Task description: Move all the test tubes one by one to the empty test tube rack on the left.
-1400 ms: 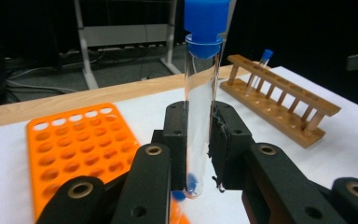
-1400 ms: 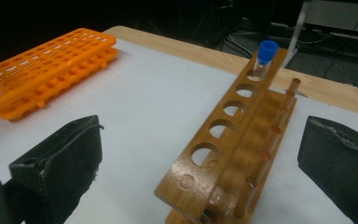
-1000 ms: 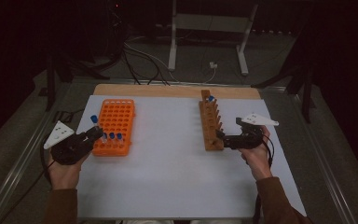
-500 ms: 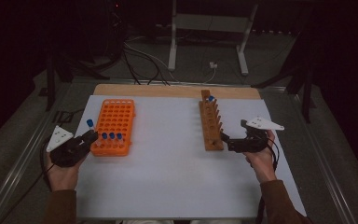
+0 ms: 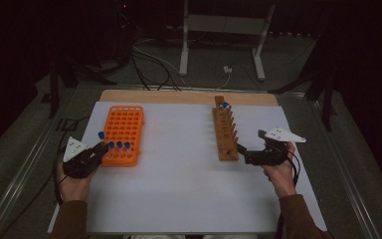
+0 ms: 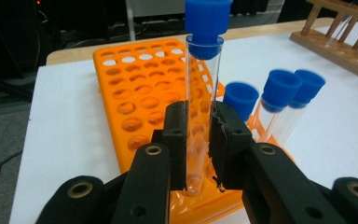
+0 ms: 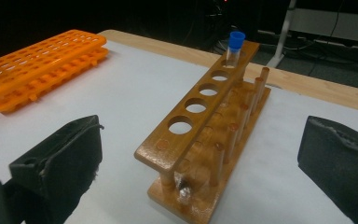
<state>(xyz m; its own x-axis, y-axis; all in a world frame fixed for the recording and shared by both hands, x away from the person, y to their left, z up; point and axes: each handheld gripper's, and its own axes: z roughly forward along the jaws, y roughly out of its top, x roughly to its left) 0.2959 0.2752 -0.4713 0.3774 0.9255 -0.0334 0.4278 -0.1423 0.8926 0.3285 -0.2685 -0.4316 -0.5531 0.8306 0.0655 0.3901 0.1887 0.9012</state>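
Observation:
My left gripper (image 5: 98,148) (image 6: 199,119) is shut on a clear test tube with a blue cap (image 5: 101,135) (image 6: 204,51). It holds the tube upright over the near left corner of the orange rack (image 5: 124,122) (image 6: 140,84), the tube's bottom at the rack's near edge. Three blue-capped tubes (image 5: 119,145) (image 6: 279,88) stand in the rack's near row beside it. My right gripper (image 5: 242,152) (image 7: 205,161) is open, its jaws standing on either side of the near end of the wooden rack (image 5: 224,134) (image 7: 205,107). One blue-capped tube (image 5: 225,105) (image 7: 235,46) stands in that rack's far hole.
Both racks rest on a white mat (image 5: 179,179) over a wooden tabletop (image 5: 179,96). Between the racks the mat is bare. Cables and a metal stand (image 5: 219,30) lie on the floor beyond the table. The orange rack (image 7: 42,56) lies far left in the right gripper view.
My left gripper has sunk with the tube, from above the rack's left side down to its near left corner. The right gripper has stayed about where it was.

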